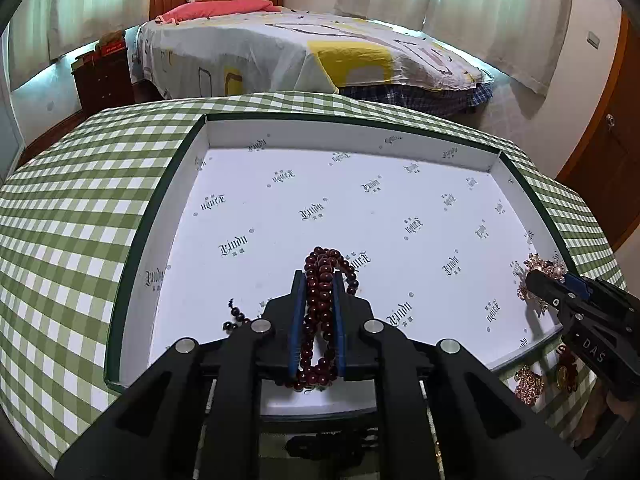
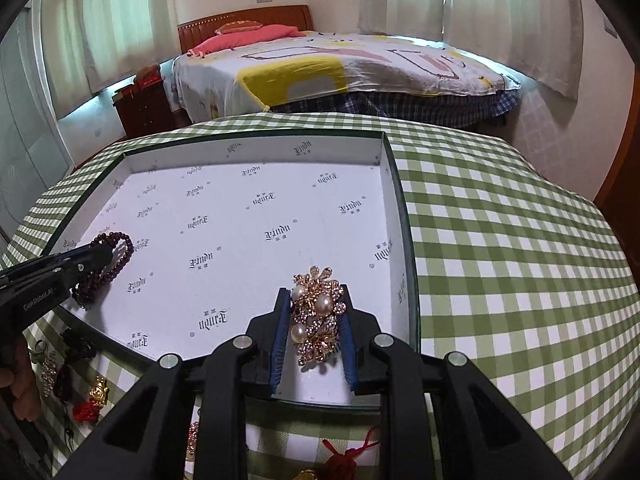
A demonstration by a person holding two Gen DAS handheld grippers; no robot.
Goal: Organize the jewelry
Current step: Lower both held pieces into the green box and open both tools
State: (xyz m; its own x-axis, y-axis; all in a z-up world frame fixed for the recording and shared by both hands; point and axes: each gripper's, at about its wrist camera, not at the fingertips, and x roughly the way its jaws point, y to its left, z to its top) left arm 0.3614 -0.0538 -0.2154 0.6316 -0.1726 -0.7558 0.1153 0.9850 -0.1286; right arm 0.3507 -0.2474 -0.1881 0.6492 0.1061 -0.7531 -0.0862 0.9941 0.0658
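Observation:
A shallow white box [image 1: 192, 184] [image 2: 396, 184] with a dark green rim lies on the green checked tablecloth. My left gripper [image 1: 318, 280] [image 2: 94, 256] is shut on a string of dark red wooden beads [image 1: 320, 312] [image 2: 116, 242] that hangs just above the box floor near its front left. My right gripper [image 2: 316, 294] [image 1: 538, 278] is shut on a gold brooch with pearls [image 2: 318, 312] [image 1: 544, 266], held low over the box's front right corner.
More jewelry lies on the cloth in front of the box: a gold rhinestone piece [image 1: 528, 384], a red knotted charm with a gold figure [image 2: 94, 400] and a red tassel [image 2: 348, 454]. A bed [image 1: 304, 52] and a dark nightstand [image 1: 104, 80] stand beyond the table.

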